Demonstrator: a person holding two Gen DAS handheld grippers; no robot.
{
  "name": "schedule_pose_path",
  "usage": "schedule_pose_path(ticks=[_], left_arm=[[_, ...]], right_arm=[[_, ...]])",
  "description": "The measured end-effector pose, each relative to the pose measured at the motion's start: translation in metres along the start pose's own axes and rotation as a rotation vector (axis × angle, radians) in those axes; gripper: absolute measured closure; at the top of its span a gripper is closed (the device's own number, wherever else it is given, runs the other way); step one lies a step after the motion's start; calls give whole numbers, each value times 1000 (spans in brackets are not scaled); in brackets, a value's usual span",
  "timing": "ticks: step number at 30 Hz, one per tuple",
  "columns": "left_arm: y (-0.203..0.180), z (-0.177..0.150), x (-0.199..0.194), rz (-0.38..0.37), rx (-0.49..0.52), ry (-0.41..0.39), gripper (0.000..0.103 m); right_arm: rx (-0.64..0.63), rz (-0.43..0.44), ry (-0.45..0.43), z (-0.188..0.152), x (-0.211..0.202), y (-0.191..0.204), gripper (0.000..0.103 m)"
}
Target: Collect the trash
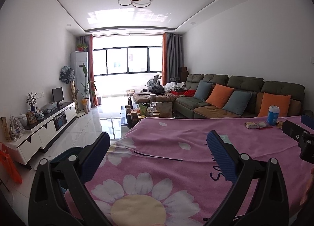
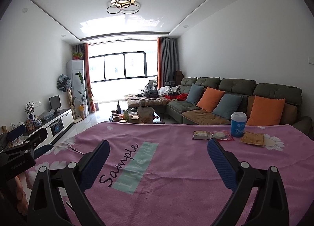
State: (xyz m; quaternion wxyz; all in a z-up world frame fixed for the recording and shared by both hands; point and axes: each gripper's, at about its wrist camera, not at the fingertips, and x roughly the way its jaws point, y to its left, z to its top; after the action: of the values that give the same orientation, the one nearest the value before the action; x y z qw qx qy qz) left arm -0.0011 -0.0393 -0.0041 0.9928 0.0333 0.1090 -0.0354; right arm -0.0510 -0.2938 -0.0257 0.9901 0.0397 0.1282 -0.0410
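**Living room, covered table: both tongs empty, trash at the far right**

A bright living room with a long sofa (image 2: 235, 96) along the right wall and a low cabinet (image 1: 49, 124) on the left. In the foreground a table lies under a pink flowered cloth (image 2: 166, 177). Near the cloth's far right edge sits the trash: a brown-and-yellow snack packet (image 2: 201, 135), a red-edged wrapper (image 2: 222, 135) touching it, and a tan wrapper (image 2: 252, 139) just beyond. A blue cup (image 2: 238, 124) with a white lid stands upright just behind them. The row of wrappers runs roughly left to right across the view.

The left gripper (image 1: 157, 143) is spread wide and holds nothing; it hovers over the cloth's left part, with a dark bin (image 1: 64, 155) partly visible below its left finger. The right gripper (image 2: 158, 147) is likewise spread and empty.

Judged from both views, the trash lies ahead and to the right of each gripper, and the right gripper is the nearer. A reach forward and rightward would meet the brown-and-yellow packet first, across its short side.
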Motion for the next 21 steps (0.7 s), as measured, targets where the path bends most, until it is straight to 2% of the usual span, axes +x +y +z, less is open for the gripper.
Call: schedule_pose_path(ticks=[21], left_arm=[[-3, 1, -3, 6, 0, -7, 6]], right_arm=[[5, -14, -5, 0, -5, -4, 7]])
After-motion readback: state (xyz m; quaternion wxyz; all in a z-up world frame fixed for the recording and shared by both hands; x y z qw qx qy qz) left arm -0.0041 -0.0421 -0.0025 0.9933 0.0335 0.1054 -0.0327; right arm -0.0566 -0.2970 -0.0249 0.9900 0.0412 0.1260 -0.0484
